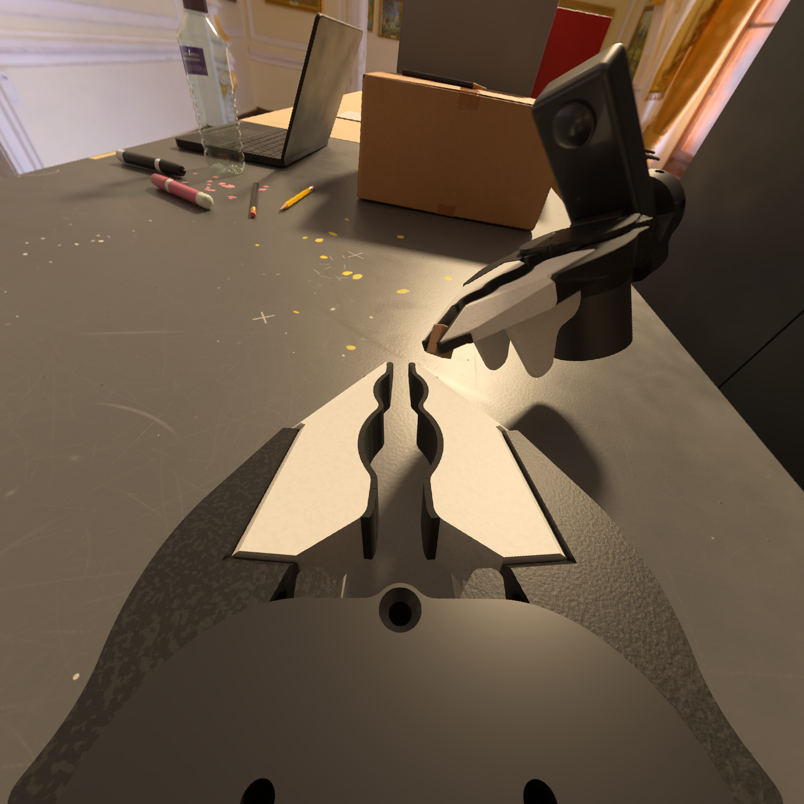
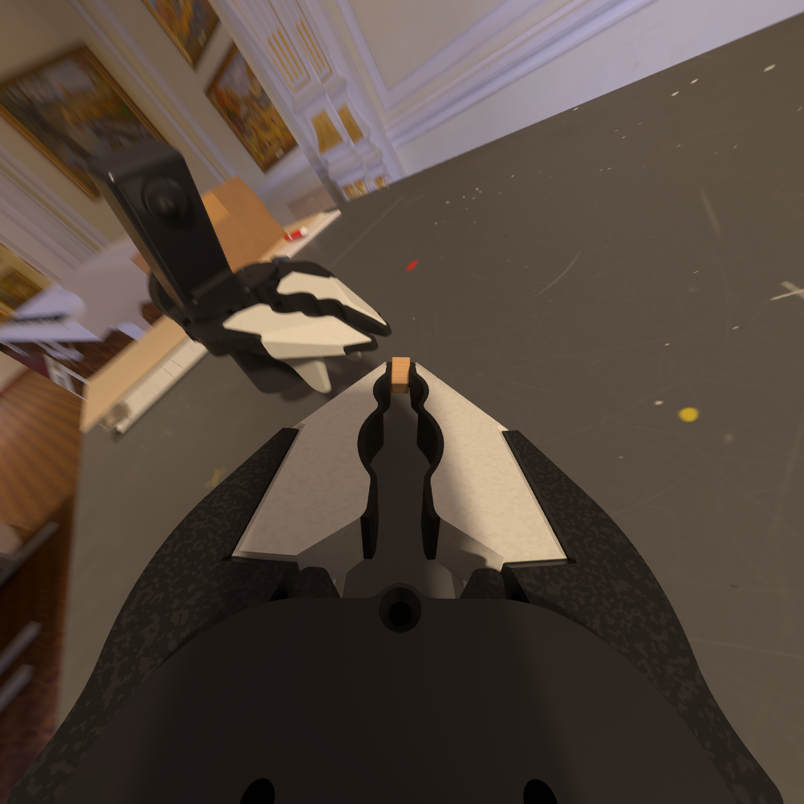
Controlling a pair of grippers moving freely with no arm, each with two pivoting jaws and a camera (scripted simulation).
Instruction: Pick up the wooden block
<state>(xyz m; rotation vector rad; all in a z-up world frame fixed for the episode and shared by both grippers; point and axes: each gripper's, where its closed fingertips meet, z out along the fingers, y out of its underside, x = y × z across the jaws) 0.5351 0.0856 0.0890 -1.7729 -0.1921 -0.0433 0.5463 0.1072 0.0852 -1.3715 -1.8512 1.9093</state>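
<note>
Tan wooden block (image 2: 400, 375), dark grey table (image 1: 174, 391)

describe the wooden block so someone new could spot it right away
Start from the cardboard box on the dark table. Nearer the camera, the right tongs hang above the tabletop. The wooden block is the tiny tan piece pinched at their tips, the only wood there.

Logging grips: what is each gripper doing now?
Left gripper: nearly shut, holding nothing.
Right gripper: shut on the small tan wooden block.

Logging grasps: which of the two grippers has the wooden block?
The right gripper: its fingertips pinch the wooden block. The left gripper holds nothing, nearly closed.
</note>
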